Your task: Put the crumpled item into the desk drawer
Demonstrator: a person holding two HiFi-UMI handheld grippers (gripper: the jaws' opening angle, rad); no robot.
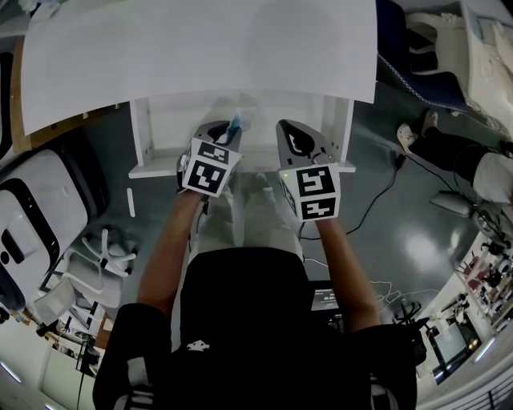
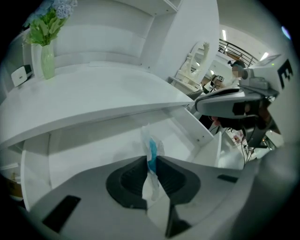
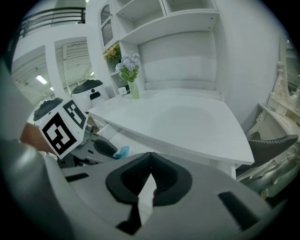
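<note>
The crumpled item, a white wrapper with a blue patch, is pinched between the pads of my left gripper. In the head view the left gripper holds the crumpled item over the open white drawer under the desk top. The drawer's bare floor lies just beyond the jaws. My right gripper hovers beside it at the drawer's right half, shut with nothing in it. Its tips meet in the right gripper view, where the crumpled item shows at the left.
A glass vase with flowers stands at the back of the desk, below wall shelves. A white chair and a white appliance stand left of the person. Cables and another person's legs are at the right.
</note>
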